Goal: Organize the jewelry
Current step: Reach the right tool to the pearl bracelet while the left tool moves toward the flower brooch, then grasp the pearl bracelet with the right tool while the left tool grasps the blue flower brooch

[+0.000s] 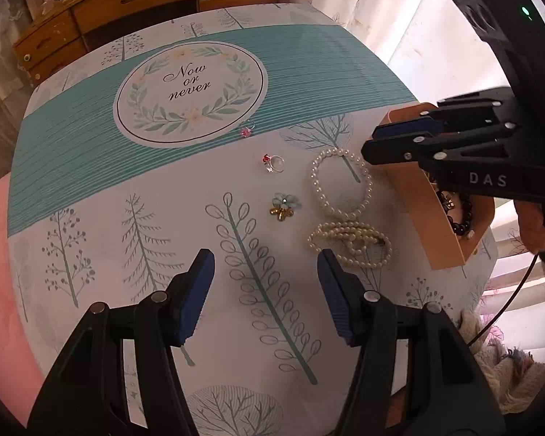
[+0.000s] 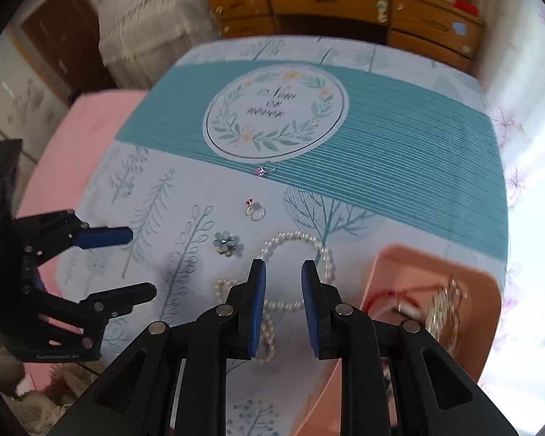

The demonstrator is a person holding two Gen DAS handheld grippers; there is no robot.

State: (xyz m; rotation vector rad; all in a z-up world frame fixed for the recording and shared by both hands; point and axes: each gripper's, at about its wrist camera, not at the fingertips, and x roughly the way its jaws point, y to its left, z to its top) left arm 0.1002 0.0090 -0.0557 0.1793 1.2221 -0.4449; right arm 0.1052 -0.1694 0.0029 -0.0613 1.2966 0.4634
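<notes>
left tool (image 1: 265, 265) spread above table; right tool (image 2: 282, 272) parted over pearl bracelet (image 2: 294, 239), gripping nothing.

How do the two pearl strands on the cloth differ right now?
The farther pearl strand lies open as one round loop; the nearer pearl strand is bunched into overlapping coils. The farther one looks whiter, the nearer one creamier. Both lie on the tablecloth beside the box, outside it.

"Now or never" stands in script inside the wreath medallion (image 1: 190, 92) on the tablecloth (image 1: 91, 167). "DAS" marks the right gripper (image 1: 372, 141) body at three o'clock.
</notes>
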